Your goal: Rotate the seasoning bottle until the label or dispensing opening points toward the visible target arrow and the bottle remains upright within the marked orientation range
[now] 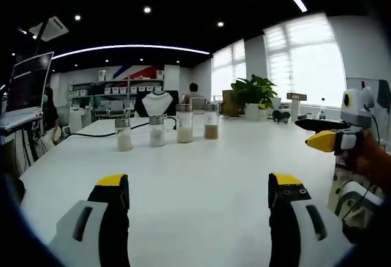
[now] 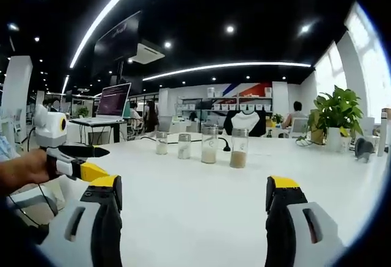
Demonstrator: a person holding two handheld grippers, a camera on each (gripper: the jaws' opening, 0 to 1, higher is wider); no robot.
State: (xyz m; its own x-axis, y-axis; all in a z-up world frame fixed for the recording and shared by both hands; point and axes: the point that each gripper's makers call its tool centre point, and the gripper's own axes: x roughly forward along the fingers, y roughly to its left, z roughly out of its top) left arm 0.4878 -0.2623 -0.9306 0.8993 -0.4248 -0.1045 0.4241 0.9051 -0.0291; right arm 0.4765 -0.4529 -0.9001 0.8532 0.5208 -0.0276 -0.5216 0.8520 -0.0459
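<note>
— Where the left gripper view looks across the white table (image 1: 201, 175), what does it catch that the other does not?

— It catches the right gripper (image 1: 324, 140) coming in from the right edge, held in a hand (image 1: 372, 160), and bright windows (image 1: 305, 59) behind a potted plant (image 1: 253, 93). The right gripper view instead has the left gripper (image 2: 91, 169) entering from the left, and a laptop (image 2: 113, 102) on a stand.

— And the bottles?

— Four seasoning bottles (image 1: 166, 129) stand upright in a row in the middle of the table, well apart from both tools. Two shorter ones hold white powder, the third (image 2: 209, 144), taller, holds a pale off-white fill, and the fourth (image 2: 239, 148) holds brown grains. Each is roughly a third full.

— How do the tools stand?

— Both have their yellow-tipped jaws spread wide, with nothing between them, above bare tabletop.

— Anything else to count?

— One white bust form (image 2: 245, 120) behind the row, one black cable (image 1: 98, 135) on the table, and one person seated far back.
</note>
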